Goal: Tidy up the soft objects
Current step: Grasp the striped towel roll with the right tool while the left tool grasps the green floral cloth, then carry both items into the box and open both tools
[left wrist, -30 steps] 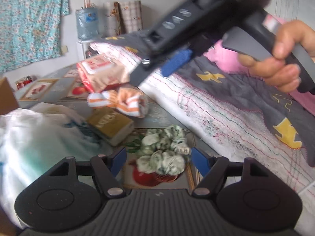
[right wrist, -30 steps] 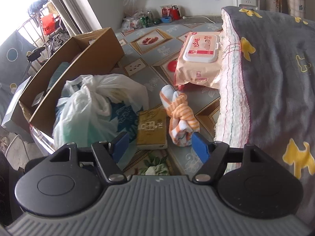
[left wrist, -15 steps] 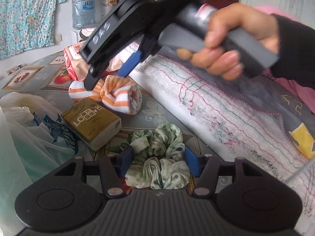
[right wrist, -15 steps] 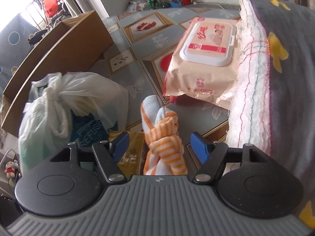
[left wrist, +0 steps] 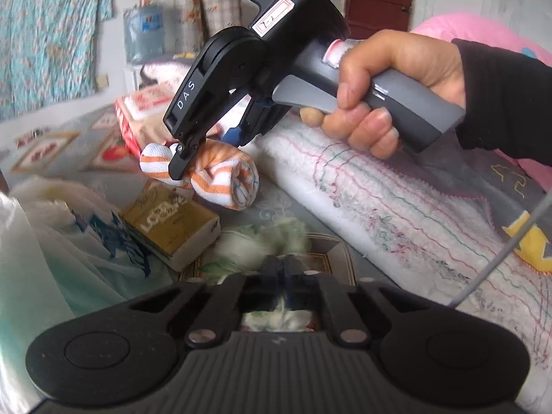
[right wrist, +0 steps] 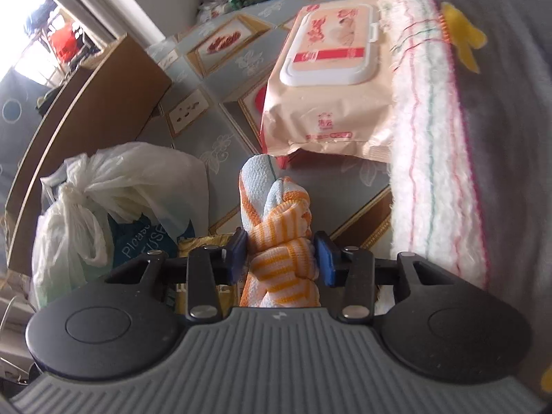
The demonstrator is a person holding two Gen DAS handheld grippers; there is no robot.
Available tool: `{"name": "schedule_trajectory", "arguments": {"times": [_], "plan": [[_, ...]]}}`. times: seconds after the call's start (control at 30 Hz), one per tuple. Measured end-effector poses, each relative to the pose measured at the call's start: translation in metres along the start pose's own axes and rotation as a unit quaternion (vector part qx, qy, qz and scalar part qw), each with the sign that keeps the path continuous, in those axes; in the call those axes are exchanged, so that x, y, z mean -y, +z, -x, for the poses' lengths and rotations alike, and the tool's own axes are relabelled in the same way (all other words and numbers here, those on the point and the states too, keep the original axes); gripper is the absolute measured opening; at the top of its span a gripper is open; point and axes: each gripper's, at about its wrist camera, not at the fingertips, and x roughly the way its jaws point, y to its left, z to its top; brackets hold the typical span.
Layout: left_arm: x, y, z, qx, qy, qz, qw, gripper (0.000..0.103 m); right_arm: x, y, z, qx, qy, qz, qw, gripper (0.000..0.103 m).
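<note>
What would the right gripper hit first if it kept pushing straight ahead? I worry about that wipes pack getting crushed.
The right gripper is already closed around the orange striped towel, so the towel leads. Beyond its tip lies bare patterned floor, then the wipes pack; depth is unclear.

A peach plastic pack of wet wipes with a white flip lid (right wrist: 331, 79) lies on the patterned blue-grey floor covering (right wrist: 220, 138), beside a knotted white plastic bag (right wrist: 103, 203), a gold tissue pack (left wrist: 172, 227) and a brown cardboard box (right wrist: 86, 131).
</note>
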Motion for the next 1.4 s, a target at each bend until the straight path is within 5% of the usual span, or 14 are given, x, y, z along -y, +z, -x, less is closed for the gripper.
{"name": "schedule_trajectory", "arguments": {"times": [0.27,0.47,0.63,0.73,0.83,0.93,1.13,1.4], "plan": [[0.006,-0.007,0.011,-0.001,-0.002,-0.01,0.9999,0.003,-0.003,-0.02,0.069,0.062,0.006,-0.029,0.998,0.04],[0.006,-0.014,0.01,-0.013,0.004,-0.014,0.9998,0.038,-0.001,-0.057,0.095,0.058,0.049,-0.077,0.994,0.041],[0.01,-0.019,0.006,-0.03,-0.002,-0.033,0.999,0.047,0.004,-0.093,0.081,0.016,0.062,-0.118,0.991,0.041],[0.013,-0.021,0.002,-0.04,0.004,-0.04,0.9984,0.046,0.005,-0.109,0.068,-0.005,0.062,-0.13,0.99,0.041],[0.011,-0.023,-0.001,-0.048,0.003,-0.033,0.9983,0.024,0.006,-0.119,0.059,-0.017,0.062,-0.143,0.988,0.041],[0.007,-0.022,0.001,-0.051,0.007,-0.022,0.9985,0.017,0.006,-0.123,0.058,-0.017,0.069,-0.152,0.986,0.041],[-0.006,-0.016,0.032,-0.022,0.003,0.011,0.9997,0.014,-0.009,-0.118,0.085,0.012,0.101,-0.149,0.984,0.041],[-0.051,-0.002,0.131,0.052,-0.001,0.083,0.9952,0.014,-0.079,-0.081,0.115,0.056,0.177,-0.097,0.978,0.041]]}}
